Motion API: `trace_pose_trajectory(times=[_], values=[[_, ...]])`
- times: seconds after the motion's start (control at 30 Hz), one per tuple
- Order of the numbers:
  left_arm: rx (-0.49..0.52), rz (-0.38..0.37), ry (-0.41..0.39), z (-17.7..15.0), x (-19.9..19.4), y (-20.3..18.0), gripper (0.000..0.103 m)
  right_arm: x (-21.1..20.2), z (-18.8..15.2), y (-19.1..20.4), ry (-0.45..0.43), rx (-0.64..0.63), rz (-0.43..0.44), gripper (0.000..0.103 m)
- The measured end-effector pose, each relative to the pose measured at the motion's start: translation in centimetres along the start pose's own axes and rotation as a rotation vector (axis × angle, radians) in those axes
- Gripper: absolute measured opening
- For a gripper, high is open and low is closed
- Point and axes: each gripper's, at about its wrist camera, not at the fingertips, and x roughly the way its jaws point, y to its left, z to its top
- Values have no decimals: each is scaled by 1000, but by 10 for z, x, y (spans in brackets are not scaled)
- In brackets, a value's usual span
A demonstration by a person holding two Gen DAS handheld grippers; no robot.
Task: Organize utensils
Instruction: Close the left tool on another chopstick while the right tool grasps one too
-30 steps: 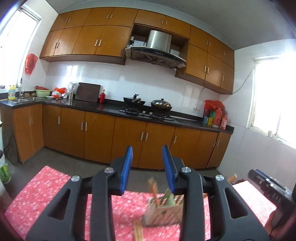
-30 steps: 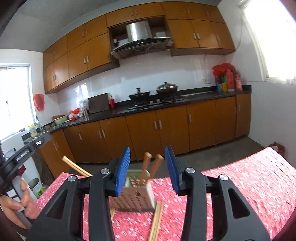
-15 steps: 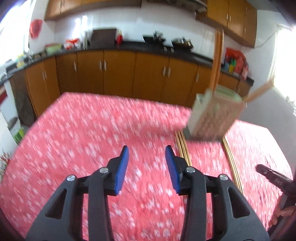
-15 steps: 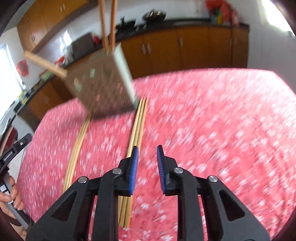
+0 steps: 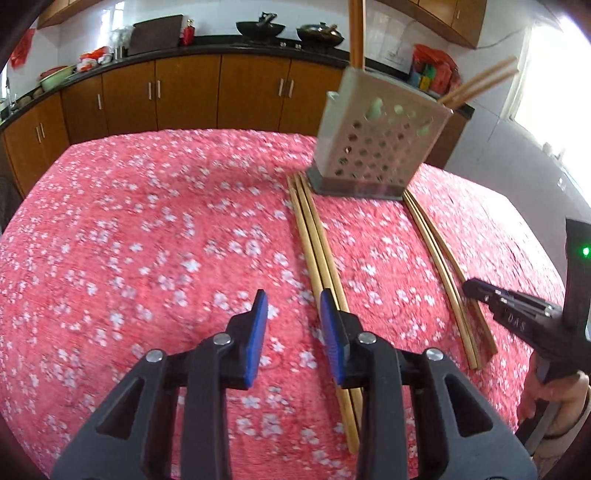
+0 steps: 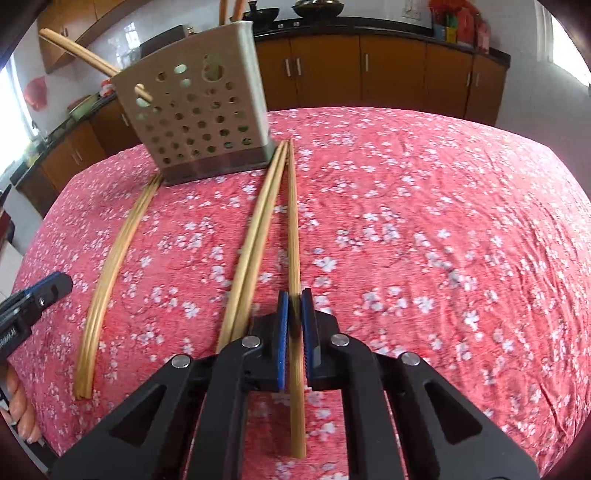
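1. Red cloth printed with white blossoms (image 6: 424, 206) is covering the table, and a beige perforated utensil holder on a dark base (image 6: 199, 122) is standing at its far side, with kitchen cabinets behind it.
2. Wooden chopsticks are already sticking out of the holder's top: a pair leaning out over one side (image 5: 480, 83) and a thicker upright wooden handle (image 5: 356, 33).
3. More bamboo chopsticks are lying on the cloth in two bundles, each running from the holder's base toward the near edge.
4. The bundle off the holder's left corner (image 5: 317, 243) is lying just beside the left gripper (image 5: 291, 325), under its right finger.
5. The left gripper's blue-padded jaws have just been narrowing; they are standing partly apart over bare cloth, with nothing between them.
6. The right gripper (image 6: 294, 325) is hovering over the bundle off the holder's right corner, low over the cloth.
7. Its jaws have just been closing and are now pinching a single bamboo chopstick (image 6: 294, 236), which is lying slightly apart from the other two sticks (image 6: 255, 236) of that bundle.
8. The pinched chopstick's far tip is reaching almost to the holder's base, and its near end is passing under the gripper.
9. A hand (image 5: 554, 398) is gripping the right tool's handle.
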Motion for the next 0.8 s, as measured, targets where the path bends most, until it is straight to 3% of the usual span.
trace_pose_trajectory(times=[0.43, 0.8], values=[[61, -19, 64, -11, 17, -14, 18, -1, 0, -2, -8, -7, -5, 8], [72, 73, 56, -9, 22, -7, 8, -4, -2, -2, -11, -18, 4, 8]])
